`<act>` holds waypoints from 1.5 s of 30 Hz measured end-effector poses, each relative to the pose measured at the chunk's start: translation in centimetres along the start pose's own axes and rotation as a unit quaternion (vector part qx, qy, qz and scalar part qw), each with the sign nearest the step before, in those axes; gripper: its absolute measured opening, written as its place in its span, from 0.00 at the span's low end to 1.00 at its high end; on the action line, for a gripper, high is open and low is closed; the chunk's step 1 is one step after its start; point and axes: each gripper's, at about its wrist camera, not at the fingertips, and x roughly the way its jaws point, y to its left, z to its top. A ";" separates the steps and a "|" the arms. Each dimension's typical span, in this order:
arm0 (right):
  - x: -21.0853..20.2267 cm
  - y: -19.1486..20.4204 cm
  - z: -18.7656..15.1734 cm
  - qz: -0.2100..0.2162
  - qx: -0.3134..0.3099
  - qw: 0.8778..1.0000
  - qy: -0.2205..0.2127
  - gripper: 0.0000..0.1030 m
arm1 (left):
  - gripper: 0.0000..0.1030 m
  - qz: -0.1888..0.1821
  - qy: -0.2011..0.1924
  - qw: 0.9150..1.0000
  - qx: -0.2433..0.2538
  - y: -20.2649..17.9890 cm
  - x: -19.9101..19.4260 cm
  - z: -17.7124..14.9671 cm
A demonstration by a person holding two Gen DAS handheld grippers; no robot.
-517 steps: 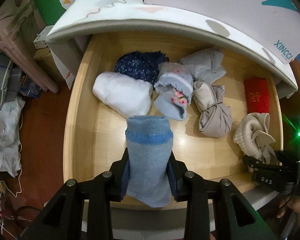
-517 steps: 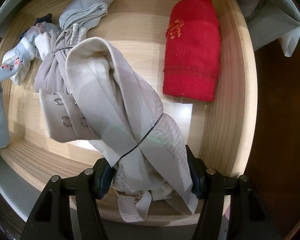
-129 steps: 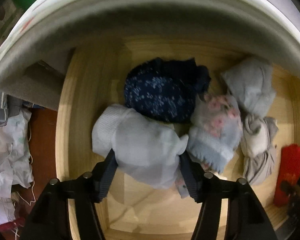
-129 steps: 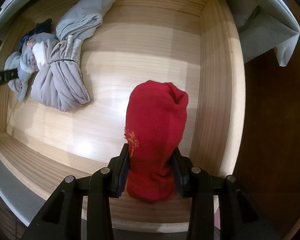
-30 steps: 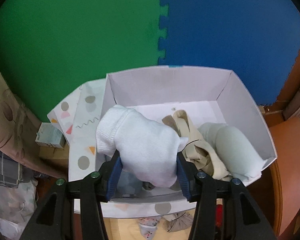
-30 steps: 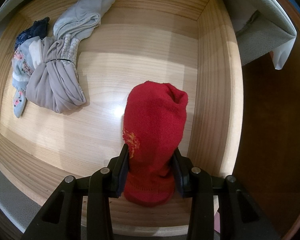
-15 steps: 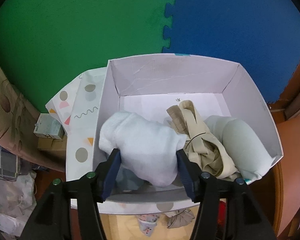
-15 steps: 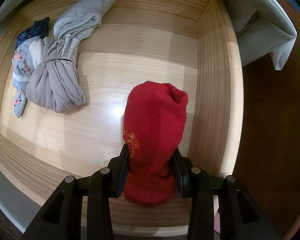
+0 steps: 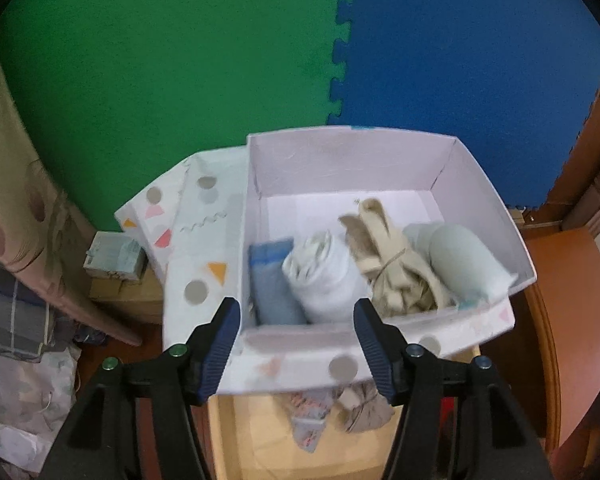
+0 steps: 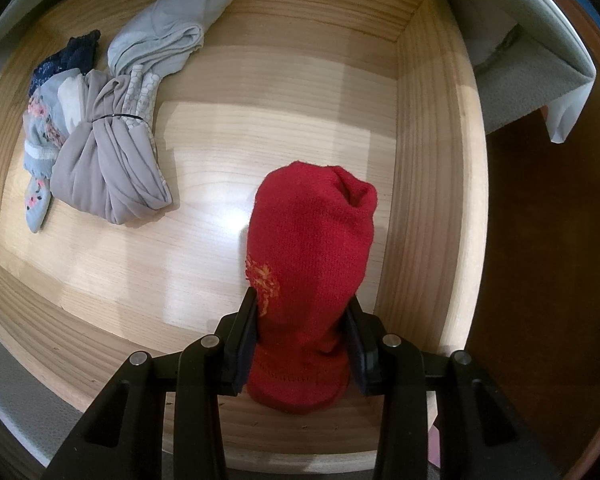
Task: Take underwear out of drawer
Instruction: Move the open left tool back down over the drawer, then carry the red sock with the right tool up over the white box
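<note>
Two grippers: left gripper (image 9: 296,334), jaws opening, nothing between them, above white box (image 9: 484,184) holding white roll (image 9: 326,276); right gripper (image 10: 302,334) jaws clamped on red underwear (image 10: 312,256), near wooden drawer's (image 10: 436,184) right front corner.

No readable text anywhere that I can make out. The white box (image 9: 380,168) has a tiny dark mark on its floor near the back wall, too small and blurred for me to read. The patterned lid (image 9: 204,240) under it shows only dots, triangles and a squiggle, no letters. The small carton (image 9: 114,254) on the left is too blurred to read. The red sock (image 10: 312,248) carries orange stitching, no legible characters.
</note>
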 end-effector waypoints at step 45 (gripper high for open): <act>-0.6 -1.1 0.4 0.016 0.016 1.000 -0.007 0.33 | 0.59 0.057 0.062 0.992 -0.091 6.7 10.2 -23.2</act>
